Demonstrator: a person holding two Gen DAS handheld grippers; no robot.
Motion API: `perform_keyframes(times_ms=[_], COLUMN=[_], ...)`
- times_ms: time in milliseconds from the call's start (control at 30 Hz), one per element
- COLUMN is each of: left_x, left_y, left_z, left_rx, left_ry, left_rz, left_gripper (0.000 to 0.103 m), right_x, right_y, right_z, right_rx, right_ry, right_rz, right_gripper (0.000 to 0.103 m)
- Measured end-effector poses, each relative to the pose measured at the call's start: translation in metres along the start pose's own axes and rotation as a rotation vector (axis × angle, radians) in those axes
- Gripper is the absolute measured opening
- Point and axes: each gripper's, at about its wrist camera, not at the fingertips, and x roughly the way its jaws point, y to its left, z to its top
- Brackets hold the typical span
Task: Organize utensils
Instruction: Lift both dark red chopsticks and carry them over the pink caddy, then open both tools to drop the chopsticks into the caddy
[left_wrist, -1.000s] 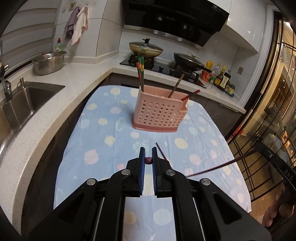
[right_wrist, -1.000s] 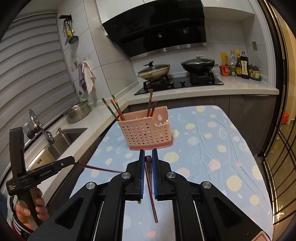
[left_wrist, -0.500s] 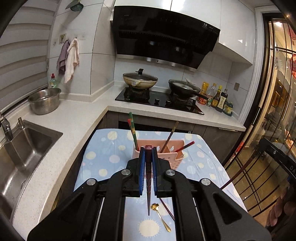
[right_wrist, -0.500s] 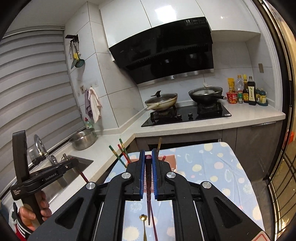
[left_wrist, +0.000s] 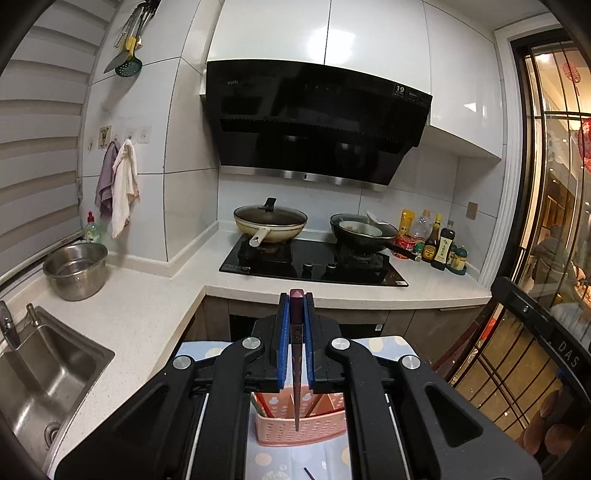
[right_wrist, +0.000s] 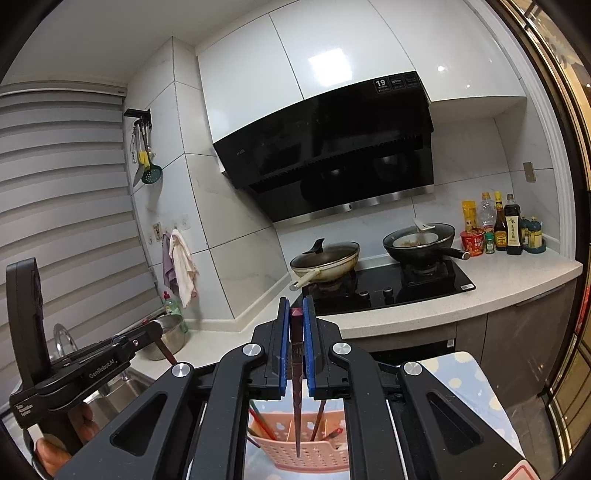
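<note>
Both grippers, left (left_wrist: 296, 325) and right (right_wrist: 296, 332), clamp one dark chopstick (left_wrist: 296, 369) each, tips hanging over the pink holder (left_wrist: 299, 428) on the table. Lower each straight, letting go only once its tip sits inside the rim.

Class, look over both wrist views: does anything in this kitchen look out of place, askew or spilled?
One stray dark chopstick lies loose on the dotted tablecloth, outside the pink basket where the others stand. Each gripper clamps a single chopstick hanging tip-down over that basket: left gripper, right gripper. Nothing looks spilled or damaged.
</note>
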Motion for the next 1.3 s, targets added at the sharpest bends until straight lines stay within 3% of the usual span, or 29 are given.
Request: perform_keyframes(times_ms=[200,500,767,1033,1100,1167,1200,1233,1300], left_x=[0.039,0.082,0.099,0.102,0.101,0.100,0.099,0.098,0.094], left_y=[-0.006,0.005,0.013,0.013,0.012,0.012,0.012,0.012,0.012], left_z=[0.004,-0.021,-0.038,-0.044,-0.046,-0.046,-0.047,-0.047,-0.047], left_rx=[0.038,0.035,0.019,0.011,0.010,0.013,0.011,0.009,0.006], left_ry=[0.012,0.097,0.148,0.164,0.165,0.166,0.163,0.157,0.142], left_rz=[0.037,0.054,0.056,0.053,0.060,0.074,0.081,0.088,0.097], left_gripper=[0.007,0.007,0.007,0.007,0.008,0.015,0.026,0.038,0.047], right_x=[0.047,0.102,0.124,0.128,0.125,0.123,0.121,0.120,0.117], right_y=[-0.001,-0.010,-0.010,-0.006,-0.005,-0.004,-0.003,-0.002,-0.001], right_z=[-0.007,-0.044,-0.071,-0.076,-0.076,-0.075,-0.075,-0.076,-0.076], right_rx=[0.016,0.037,0.019,0.003,-0.001,-0.007,-0.008,-0.012,-0.019], right_ry=[0.027,0.156,0.229,0.250,0.240,0.232,0.228,0.226,0.225], right_rz=[-0.011,-0.015,-0.023,-0.029,-0.044,-0.055,-0.056,-0.057,-0.060], right_gripper=[0.007,0.007,0.007,0.008,0.019,0.036,0.041,0.041,0.043])
